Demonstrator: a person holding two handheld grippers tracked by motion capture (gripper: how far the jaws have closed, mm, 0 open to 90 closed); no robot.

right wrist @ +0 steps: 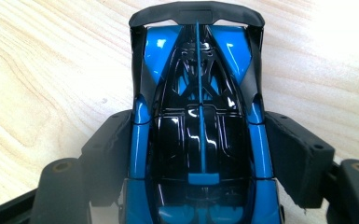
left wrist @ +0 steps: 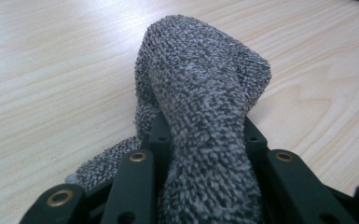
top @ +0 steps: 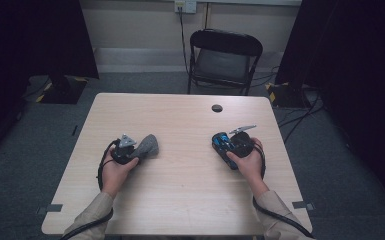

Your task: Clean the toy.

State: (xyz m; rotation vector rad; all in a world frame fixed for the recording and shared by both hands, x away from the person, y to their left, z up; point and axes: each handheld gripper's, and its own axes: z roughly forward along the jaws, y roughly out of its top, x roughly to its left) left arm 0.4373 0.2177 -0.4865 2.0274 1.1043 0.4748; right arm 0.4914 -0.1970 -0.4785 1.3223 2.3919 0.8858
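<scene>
Left gripper clamps cloth (grey, bunched).

A grey, speckled knitted cloth is bunching up in a rounded fold at the centre of the left gripper view, trailing onto the wood at lower left. A glossy blue-and-black toy car is sitting mid-frame in the right gripper view, its black rear wing pointing toward the top.
</scene>
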